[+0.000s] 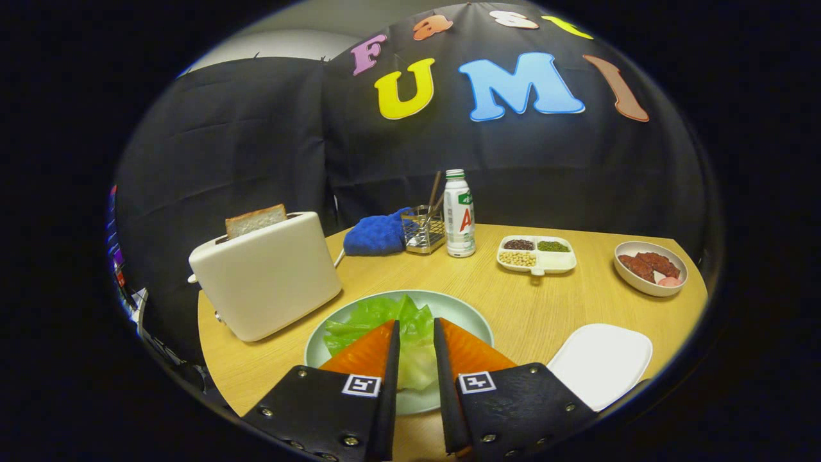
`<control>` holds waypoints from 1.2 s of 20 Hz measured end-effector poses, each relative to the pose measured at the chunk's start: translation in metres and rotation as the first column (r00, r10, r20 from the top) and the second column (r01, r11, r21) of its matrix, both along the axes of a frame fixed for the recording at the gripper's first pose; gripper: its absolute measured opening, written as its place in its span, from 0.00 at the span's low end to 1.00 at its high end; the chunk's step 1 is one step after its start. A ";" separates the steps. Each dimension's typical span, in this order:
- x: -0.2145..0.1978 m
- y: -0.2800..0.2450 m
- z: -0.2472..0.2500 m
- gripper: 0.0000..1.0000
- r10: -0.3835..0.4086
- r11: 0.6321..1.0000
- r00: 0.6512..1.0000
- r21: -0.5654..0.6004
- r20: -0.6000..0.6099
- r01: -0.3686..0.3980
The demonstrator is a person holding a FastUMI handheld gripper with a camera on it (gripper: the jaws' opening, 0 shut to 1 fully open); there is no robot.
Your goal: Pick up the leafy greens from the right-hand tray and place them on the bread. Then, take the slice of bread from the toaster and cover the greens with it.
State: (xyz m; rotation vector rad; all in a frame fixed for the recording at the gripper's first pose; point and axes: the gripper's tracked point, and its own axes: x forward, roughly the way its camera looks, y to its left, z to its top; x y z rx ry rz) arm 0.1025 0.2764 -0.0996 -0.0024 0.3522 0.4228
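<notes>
A cream toaster (266, 279) is seen beyond and to the left of the gripper (417, 330), with a slice of bread (255, 220) standing upright in its slot. Farther back, a blue cloth (377, 236), a wire utensil holder (423, 230) and a white bottle (459, 215) are lined up on the wooden table (526, 308). The leafy greens (385, 317) are spread on a pale green plate (462, 314) directly under the fingers, which are held a narrow gap apart over the leaves; whether they are pressed on is not shown. To the right, an empty white tray (603, 362) lies beside the fingers, with a divided dish of beans (537, 254) and a bowl of sliced meat (650, 267) placed well beyond.
</notes>
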 end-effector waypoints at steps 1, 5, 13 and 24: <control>0.001 -0.007 0.007 0.30 -0.030 1.000 0.999 -0.006 0.028 0.031; -0.021 -0.002 0.045 0.36 -0.055 0.996 0.982 -0.061 0.183 0.068; -0.067 0.051 0.082 0.47 -0.190 0.978 0.920 -0.014 0.342 0.208; -0.054 0.138 0.082 0.47 -0.185 0.983 0.953 0.047 0.238 0.179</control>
